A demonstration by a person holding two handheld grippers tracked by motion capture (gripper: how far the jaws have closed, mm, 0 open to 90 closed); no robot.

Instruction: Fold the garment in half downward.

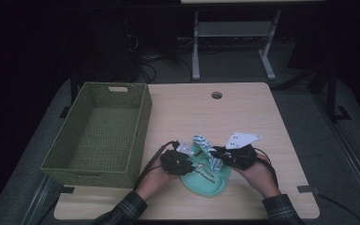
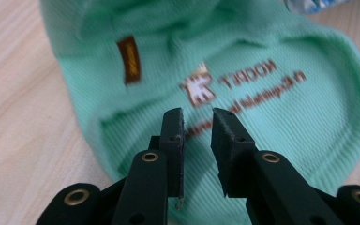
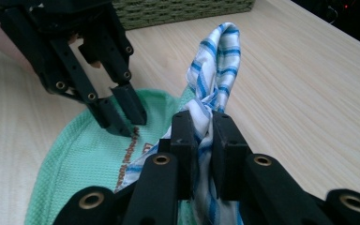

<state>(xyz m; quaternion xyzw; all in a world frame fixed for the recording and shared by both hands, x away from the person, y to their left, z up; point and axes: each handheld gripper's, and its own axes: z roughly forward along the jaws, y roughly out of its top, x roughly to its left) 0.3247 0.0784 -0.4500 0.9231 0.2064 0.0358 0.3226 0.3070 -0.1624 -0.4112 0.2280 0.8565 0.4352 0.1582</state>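
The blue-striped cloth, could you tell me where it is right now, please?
The blue-striped cloth is pinched in the right tongs, lifted over the green garment near the table's front edge, right of the wicker basket.

Mint-green knit garment (image 1: 206, 180) with printed lettering lies flat at table's near edge; blue-and-white striped cloth (image 3: 215, 75) rises bunched from it, pinched between right gripper (image 3: 201, 124) jaws.

Dimly lit room with a light wooden bench (image 1: 258, 117) bearing a round cable hole (image 1: 216, 95), grey carpeted floor (image 1: 234, 63), a white-legged table frame (image 1: 234, 42) behind, and tangled cables (image 1: 145, 65) in shadow.
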